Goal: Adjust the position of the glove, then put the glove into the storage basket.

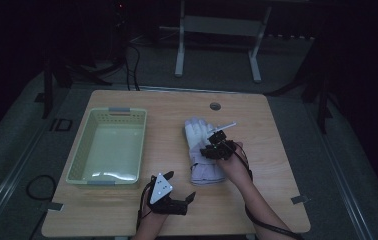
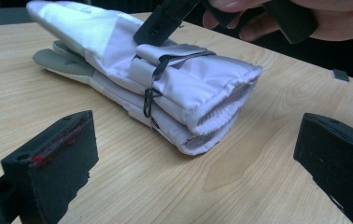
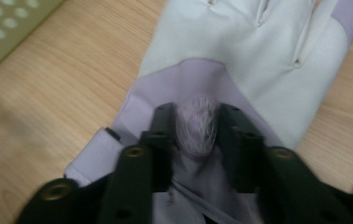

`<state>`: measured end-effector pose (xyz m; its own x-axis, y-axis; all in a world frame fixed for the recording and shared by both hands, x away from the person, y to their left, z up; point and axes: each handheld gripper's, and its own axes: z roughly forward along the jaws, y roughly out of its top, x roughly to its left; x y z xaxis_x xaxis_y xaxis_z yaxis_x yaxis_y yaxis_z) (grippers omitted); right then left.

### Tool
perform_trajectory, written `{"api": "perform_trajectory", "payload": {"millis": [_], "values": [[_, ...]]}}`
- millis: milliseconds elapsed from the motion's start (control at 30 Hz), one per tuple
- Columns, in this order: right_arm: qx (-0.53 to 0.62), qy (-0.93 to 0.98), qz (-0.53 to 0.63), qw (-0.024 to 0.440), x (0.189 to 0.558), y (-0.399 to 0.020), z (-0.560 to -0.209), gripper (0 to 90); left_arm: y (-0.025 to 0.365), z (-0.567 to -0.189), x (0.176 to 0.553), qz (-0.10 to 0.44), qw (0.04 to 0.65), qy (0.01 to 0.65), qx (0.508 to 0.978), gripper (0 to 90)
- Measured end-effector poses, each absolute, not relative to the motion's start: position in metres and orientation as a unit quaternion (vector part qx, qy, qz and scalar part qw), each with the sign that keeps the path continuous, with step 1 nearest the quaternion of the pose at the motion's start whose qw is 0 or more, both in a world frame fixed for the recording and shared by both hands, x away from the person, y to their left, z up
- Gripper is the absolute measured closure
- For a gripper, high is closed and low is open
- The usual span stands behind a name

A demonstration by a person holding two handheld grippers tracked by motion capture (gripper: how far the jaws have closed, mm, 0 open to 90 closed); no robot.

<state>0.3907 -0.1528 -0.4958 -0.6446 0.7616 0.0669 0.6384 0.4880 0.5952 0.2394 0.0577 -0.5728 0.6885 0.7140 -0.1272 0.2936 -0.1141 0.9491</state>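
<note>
A pair of pale lilac and white gloves [image 1: 203, 150], stacked and tied together with a thin dark cord, lies flat on the desk [image 1: 257, 200] to the right of an empty pale green basket [image 1: 79, 157]. The right tongs [image 1: 216, 146] are down on the cuff end of the gloves, and the right gripper view shows a small bunch of lilac fabric pinched up between the two jaws, which stand fairly narrow around it; whether the pads grip it firmly is hard to tell. The left tongs [image 1: 177, 192] rest near the front edge of the desk, jaws wide and holding nothing, pointing at the open cuffs. The step in hand looks like taking hold of the gloves for a move, probably toward the basket. Next, the right tongs would need a firm bite on enough fabric before lifting, or the bundle may slip free.
</note>
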Motion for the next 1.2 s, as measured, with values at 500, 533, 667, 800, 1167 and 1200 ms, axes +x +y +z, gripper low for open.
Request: {"api": "perform_trajectory", "payload": {"millis": [500, 533, 667, 800, 1167, 1200], "values": [[0.378, 0.833, 0.385, 0.123, 0.379, -0.186, -0.48, 17.6, 0.059, -0.573, 0.243, 0.174, 0.565, 0.368, 0.718, 0.0], [0.366, 0.835, 0.39, 0.133, 0.378, -0.188, -0.48, 18.4, 0.06, -0.573, 0.243, 0.172, 0.564, 0.372, 0.717, 0.0], [0.345, 0.833, 0.402, 0.161, 0.373, -0.192, -0.482, 18.5, 0.062, -0.574, 0.247, 0.155, 0.564, 0.392, 0.71, 0.0], [0.337, 0.832, 0.411, 0.162, 0.368, -0.197, -0.479, 18.2, 0.062, -0.571, 0.251, 0.139, 0.55, 0.4, 0.72, 0.0], [0.308, 0.822, 0.424, 0.224, 0.363, -0.216, -0.465, 17.6, 0.046, -0.525, 0.261, 0.148, 0.511, 0.39, 0.752, 0.0], [0.31, 0.822, 0.421, 0.225, 0.364, -0.218, -0.464, 17.6, 0.045, -0.522, 0.264, 0.138, 0.508, 0.393, 0.754, 0.0]]}}
